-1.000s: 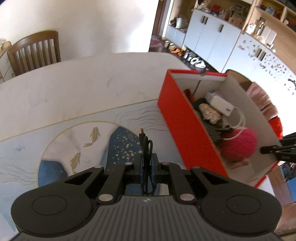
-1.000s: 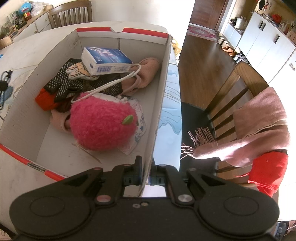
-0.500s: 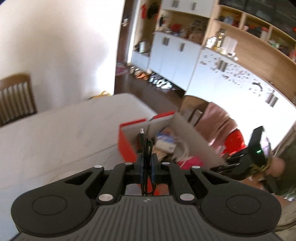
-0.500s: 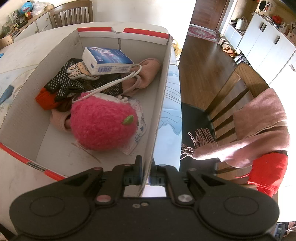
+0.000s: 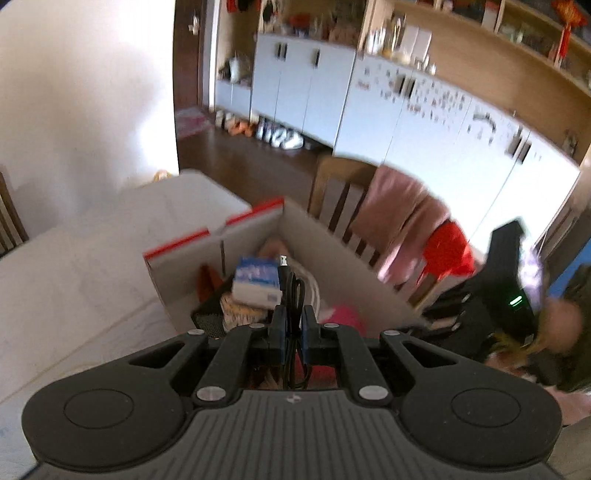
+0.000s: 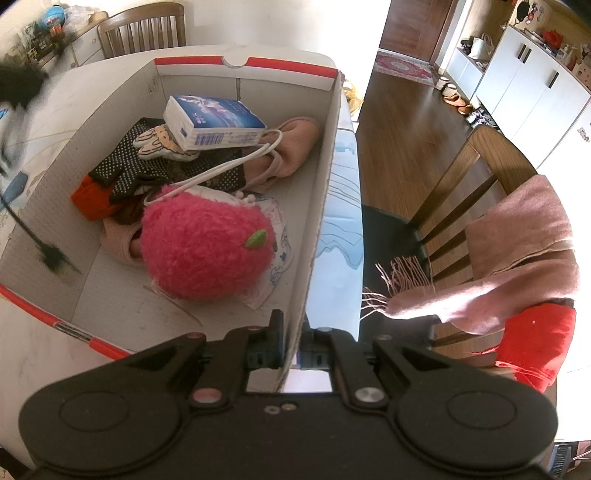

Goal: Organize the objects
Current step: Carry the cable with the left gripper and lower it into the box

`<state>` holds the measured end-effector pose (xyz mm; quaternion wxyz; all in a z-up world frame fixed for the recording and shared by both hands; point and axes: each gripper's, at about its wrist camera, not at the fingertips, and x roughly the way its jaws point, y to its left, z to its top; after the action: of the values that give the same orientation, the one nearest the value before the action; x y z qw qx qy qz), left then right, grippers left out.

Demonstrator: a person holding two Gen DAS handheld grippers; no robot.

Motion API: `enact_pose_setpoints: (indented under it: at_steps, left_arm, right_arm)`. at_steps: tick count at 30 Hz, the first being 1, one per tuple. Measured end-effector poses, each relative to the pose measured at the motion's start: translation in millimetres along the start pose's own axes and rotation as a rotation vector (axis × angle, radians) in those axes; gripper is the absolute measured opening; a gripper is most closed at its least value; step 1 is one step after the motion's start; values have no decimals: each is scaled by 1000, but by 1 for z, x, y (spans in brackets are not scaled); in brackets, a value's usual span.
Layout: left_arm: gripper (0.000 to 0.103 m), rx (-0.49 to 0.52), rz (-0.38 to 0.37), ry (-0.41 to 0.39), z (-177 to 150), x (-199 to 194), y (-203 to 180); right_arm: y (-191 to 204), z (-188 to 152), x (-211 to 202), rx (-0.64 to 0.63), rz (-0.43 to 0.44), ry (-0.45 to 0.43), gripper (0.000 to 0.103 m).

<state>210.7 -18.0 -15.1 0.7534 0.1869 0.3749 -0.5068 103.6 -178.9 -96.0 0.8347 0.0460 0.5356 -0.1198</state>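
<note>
The left tongs [image 5: 291, 325] pinch a black cable [image 5: 293, 291] above the box [image 6: 321, 206]. The right tongs [image 6: 291, 345] clamp the box's side wall.

Bare floor at box [image 6: 317, 221] near end; pink plush [image 6: 207, 251], gloves [image 6: 147, 166] beyond.

A wooden chair [image 6: 476, 184] stands at three o'clock of the table [image 6: 340, 236], a pink fringed scarf [image 6: 517, 251] draped over its back and a red cloth [image 6: 535, 339] hanging just below the scarf; white cabinets [image 5: 406, 110] line the far wall at twelve to two o'clock; shoes [image 5: 273, 133] sit on the dark wood floor [image 6: 406, 122] at their foot; a second wooden chair [image 6: 144, 29] stands at eleven o'clock, beyond the table.
</note>
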Motion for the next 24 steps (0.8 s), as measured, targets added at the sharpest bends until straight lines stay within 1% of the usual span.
enact_pose_setpoints:
  at_steps: [3, 6, 18, 24]
  left_arm:
    - [7, -8, 23, 84, -11, 31, 1]
    - [7, -24, 43, 137, -21, 52, 4]
    - [7, -37, 65, 238, -35, 94, 7]
    - [7, -38, 88, 254, -39, 102, 6]
  right_arm:
    - [1, 0, 0, 1, 1, -1, 5]
    - [0, 0, 0, 3, 3, -2, 6]
    - [0, 0, 0, 10, 11, -6, 6]
    - [-1, -1, 0, 16, 18, -9, 6]
